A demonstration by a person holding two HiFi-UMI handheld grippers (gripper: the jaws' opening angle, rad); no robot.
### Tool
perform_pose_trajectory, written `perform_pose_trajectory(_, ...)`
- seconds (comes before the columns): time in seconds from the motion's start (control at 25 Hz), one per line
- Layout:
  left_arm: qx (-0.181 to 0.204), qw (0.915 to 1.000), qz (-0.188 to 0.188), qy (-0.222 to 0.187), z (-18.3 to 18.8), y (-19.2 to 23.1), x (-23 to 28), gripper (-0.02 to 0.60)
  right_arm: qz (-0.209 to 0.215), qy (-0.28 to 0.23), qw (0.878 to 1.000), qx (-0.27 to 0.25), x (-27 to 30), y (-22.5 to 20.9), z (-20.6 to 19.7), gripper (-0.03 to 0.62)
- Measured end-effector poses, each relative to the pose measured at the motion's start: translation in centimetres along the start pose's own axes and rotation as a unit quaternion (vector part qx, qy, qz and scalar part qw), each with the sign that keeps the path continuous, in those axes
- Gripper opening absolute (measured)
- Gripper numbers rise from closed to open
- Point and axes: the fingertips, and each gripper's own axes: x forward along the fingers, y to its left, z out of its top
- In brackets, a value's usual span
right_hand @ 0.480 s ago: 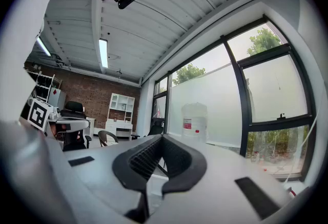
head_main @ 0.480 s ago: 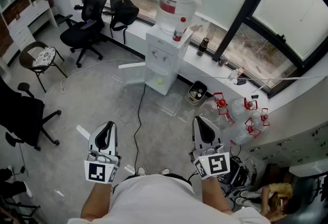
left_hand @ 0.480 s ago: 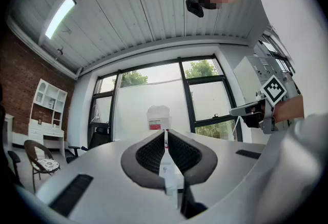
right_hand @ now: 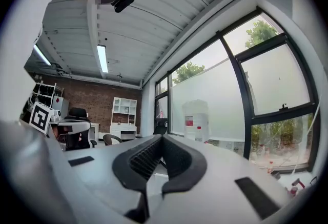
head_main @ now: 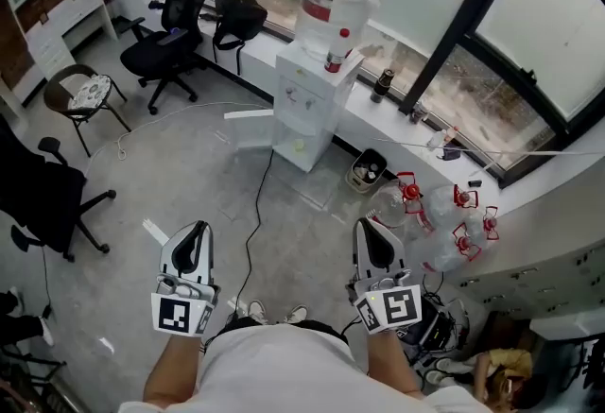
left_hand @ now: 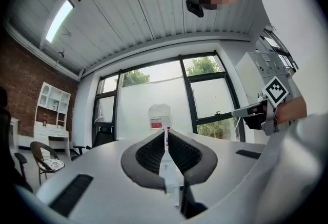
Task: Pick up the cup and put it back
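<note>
Over the last half second little had changed: the room had slid slightly across the head view and the water dispenser [head_main: 312, 104] sat a touch nearer, as if the person had edged toward it, while both hands kept their places. The left gripper [head_main: 196, 232] and right gripper [head_main: 368, 227] were held level above the floor [head_main: 189, 175], each with its jaws together on nothing. No cup could be made out for certain. A small yellowish thing [head_main: 301, 146] in the dispenser's niche may have been it, well apart from both grippers. The pick-up, I judged, had not begun.
</note>
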Motion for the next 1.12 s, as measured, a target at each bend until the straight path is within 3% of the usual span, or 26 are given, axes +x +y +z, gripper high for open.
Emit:
perform_pose_trajectory(0.36, 0.009, 0.9998, 0.007, 0.014, -1.0, -4.1, 0.3, 0.038, 0.015, 0.015, 1.000, 0.020, -1.4, -2.7, -2.7, 0.018)
perform_pose_trajectory(0.64, 0.006, 0.9996, -0.005, 0.026, -2.5, -2.6, 3.4, 0.038, 0.012, 0.016, 1.000, 0.021, 1.5, -3.7, -3.1, 0.018)
perform_pose_trajectory(0.84, -0.007, 0.9990, -0.034, 0.027, -5.1, 0.4, 8.8, 0.038, -0.006, 0.028, 0.999, 0.016, 7.2, -4.4, -4.4, 0.018)
perform_pose_trajectory(1.12, -0.021, 0.9944, -0.101, 0.024, -6.2, 8.7, 19.3, 0.038, -0.027, 0.025, 0.999, 0.007, 20.6, -2.9, -2.5, 0.018)
